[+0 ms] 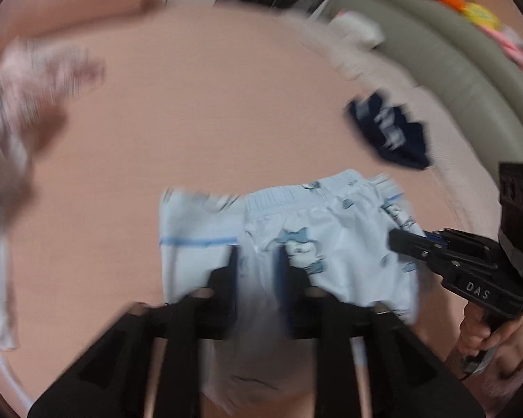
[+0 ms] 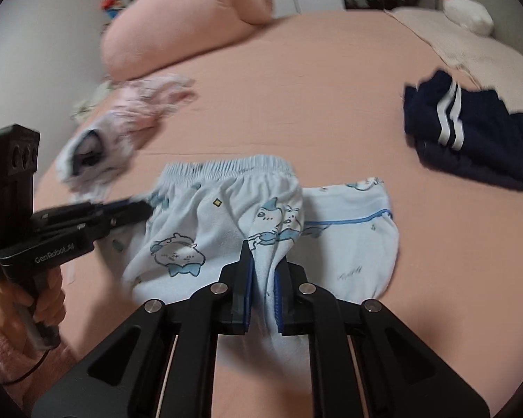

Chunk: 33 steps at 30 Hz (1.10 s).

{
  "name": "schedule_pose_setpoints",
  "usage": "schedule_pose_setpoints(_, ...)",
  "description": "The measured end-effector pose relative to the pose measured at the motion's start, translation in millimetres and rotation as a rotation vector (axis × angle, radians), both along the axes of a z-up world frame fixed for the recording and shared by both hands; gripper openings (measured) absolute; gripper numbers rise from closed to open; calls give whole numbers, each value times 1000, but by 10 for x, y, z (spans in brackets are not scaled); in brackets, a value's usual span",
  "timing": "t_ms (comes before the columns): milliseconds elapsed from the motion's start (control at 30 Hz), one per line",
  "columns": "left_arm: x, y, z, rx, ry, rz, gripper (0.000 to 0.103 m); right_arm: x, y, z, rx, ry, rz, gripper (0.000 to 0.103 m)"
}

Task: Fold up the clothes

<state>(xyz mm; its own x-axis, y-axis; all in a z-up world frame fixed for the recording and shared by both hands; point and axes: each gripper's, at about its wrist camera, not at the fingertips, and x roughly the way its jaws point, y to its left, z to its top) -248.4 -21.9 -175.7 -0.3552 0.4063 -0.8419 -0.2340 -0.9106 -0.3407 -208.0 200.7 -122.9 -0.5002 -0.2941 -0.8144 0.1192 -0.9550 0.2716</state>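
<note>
On the pink bed sheet (image 2: 279, 111) the pale blue cartoon-print cotton shorts (image 2: 205, 230) hang bunched between both tools – right tool (image 2: 263, 271) and left tool (image 1: 258, 261) each pinch fabric – so the fold goes best with both lowered evenly, edges aligned.

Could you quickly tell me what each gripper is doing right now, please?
Left gripper: shut on the light blue pants.
Right gripper: shut on the same pants.
</note>
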Motion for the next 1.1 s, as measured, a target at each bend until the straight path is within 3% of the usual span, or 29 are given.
schedule_pose_setpoints(67,70,-93,1,51,13,17,48,-73,40,-153,-5,-49,-16,21)
schedule_pose_setpoints(133,267,-226,117,83,61,42,48,20,120,-82,-44,-34,-31,24)
schedule_pose_setpoints(167,373,-295,182,97,87,56,48,66,160,-47,-63,-26,-39,34)
schedule_pose_setpoints(233,586,-378,237,103,113,67,48,159,241,24,-102,-11,-55,40)
schedule_pose_setpoints(333,870,-420,221,110,120,51,48,456,326,90,-93,13,-66,41)
schedule_pose_setpoints(500,907,-208,185,49,158,-16,46,699,323,-196,-55,-71,-58,44)
schedule_pose_setpoints(667,929,-79,293,39,200,-53,48,764,215,-133,-31,-14,-13,40)
schedule_pose_setpoints(733,911,-46,203,37,153,-91,48,789,193,-38,-14,35,-9,40)
schedule_pose_setpoints(800,892,-35,98,44,115,-110,48,727,194,-115,-73,-20,23,40)
schedule_pose_setpoints(900,901,-73,129,163,81,-172,48,676,177,-216,-120,-73,47,40)
schedule_pose_setpoints(1000,873,-66,248,109,131,-204,51,677,161,-196,-129,-66,57,40)
schedule_pose_setpoints(1100,682,-86,176,108,70,-196,54,608,156,-216,-110,-65,35,40)
